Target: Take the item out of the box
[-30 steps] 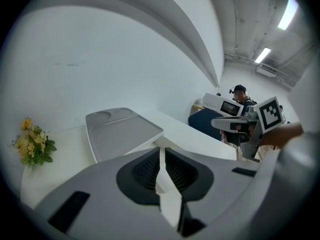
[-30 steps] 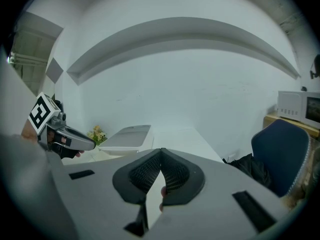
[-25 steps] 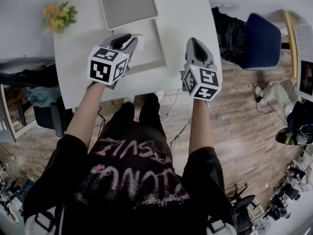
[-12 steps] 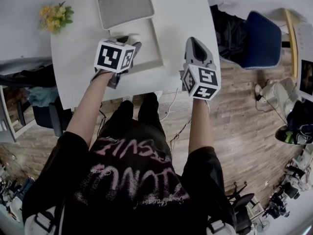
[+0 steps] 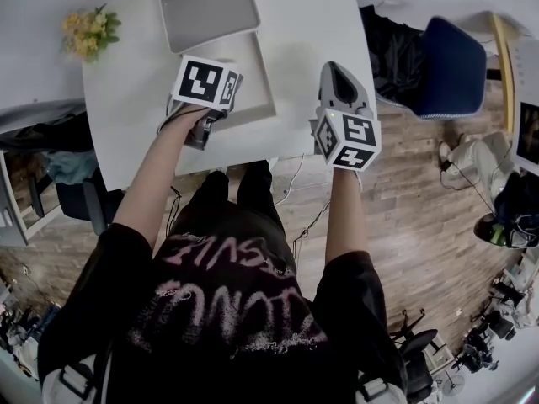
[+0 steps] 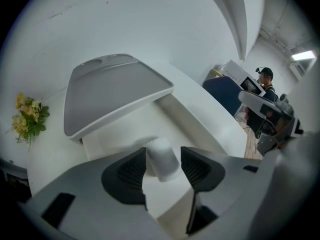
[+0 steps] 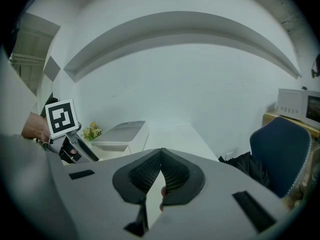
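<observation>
An open white box stands on the white table (image 5: 316, 23), its tray (image 5: 259, 81) in front and its grey lid (image 5: 206, 7) raised behind. In the left gripper view a small white cylinder (image 6: 162, 160) lies inside the tray (image 6: 200, 116), under the lid (image 6: 115, 86). My left gripper (image 6: 163, 153) is tipped down into the tray, and its jaws are opening, with the cylinder between the pads and a small gap on the right side. My right gripper (image 5: 335, 72) hovers over the table's right front, shut with nothing in it (image 7: 161, 156).
A bunch of yellow flowers (image 5: 87, 30) sits at the table's left. A blue chair (image 5: 446, 70) with dark cloth on it stands right of the table. The table's front edge runs just below both grippers.
My left gripper has moved forward and to the right and tipped down into the box tray. The right gripper has stayed where it was.
</observation>
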{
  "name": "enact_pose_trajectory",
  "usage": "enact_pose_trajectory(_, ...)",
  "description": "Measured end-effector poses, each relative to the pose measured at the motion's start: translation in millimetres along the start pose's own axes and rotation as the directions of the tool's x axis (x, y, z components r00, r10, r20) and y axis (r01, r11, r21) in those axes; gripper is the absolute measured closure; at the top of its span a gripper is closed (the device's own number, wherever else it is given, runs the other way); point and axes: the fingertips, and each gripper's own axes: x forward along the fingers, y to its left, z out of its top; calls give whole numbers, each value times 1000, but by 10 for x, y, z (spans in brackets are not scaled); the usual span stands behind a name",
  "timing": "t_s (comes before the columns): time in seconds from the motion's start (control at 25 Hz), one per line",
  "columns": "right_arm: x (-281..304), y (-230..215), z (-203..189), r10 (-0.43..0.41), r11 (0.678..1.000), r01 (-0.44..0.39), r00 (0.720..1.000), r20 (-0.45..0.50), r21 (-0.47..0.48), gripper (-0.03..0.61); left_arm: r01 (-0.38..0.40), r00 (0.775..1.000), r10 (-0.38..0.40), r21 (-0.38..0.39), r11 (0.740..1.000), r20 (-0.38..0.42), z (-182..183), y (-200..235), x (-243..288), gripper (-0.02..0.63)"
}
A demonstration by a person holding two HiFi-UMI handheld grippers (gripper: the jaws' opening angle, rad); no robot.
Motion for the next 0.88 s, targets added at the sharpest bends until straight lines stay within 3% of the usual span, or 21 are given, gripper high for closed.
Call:
enact_pose_trajectory(0.28,83,-53,-12,2,1000,-2,1000,-10,3,569,-25,997,25,7,1000,-72,9,27,64,410)
enact_pose_trajectory(0.48,133,-81,-3,4,1000,-4,1000,-15,0,569,-11,995,7,-40,999,-103,16,21,127,411)
enact_pose_trajectory(0.88,135,-93,13,1,1000,-1,1000,-14,4,569,-12,996,10,-17,1000,-94,35,17,132,434)
